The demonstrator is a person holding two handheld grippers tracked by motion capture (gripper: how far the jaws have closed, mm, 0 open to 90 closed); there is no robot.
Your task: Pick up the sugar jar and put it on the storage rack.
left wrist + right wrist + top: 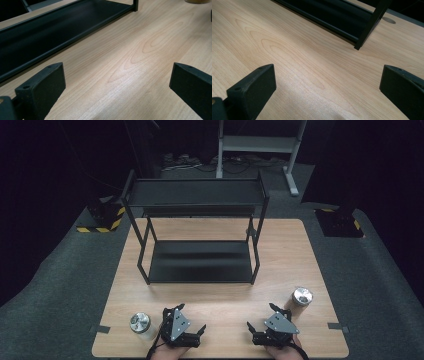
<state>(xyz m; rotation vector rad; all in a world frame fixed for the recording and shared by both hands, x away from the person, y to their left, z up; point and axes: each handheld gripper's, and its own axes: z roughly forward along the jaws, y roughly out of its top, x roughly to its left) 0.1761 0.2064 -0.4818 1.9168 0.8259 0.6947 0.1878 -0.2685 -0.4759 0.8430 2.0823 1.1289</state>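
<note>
High view: your left claw (188, 325) and right claw (261, 326) rest released, empty, at the desk's (300, 250) near edge; one lidded jar (140, 325) just left, another jar (300, 300) far-right of them.

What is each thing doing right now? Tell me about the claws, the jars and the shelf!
Left gripper: open, nothing between its fingers, low over the table.
Right gripper: open, nothing between its fingers.
Left jar: upright, lid on, untouched.
Right jar: upright, lid on, untouched.
Shelf: standing, both levels bare.
</note>
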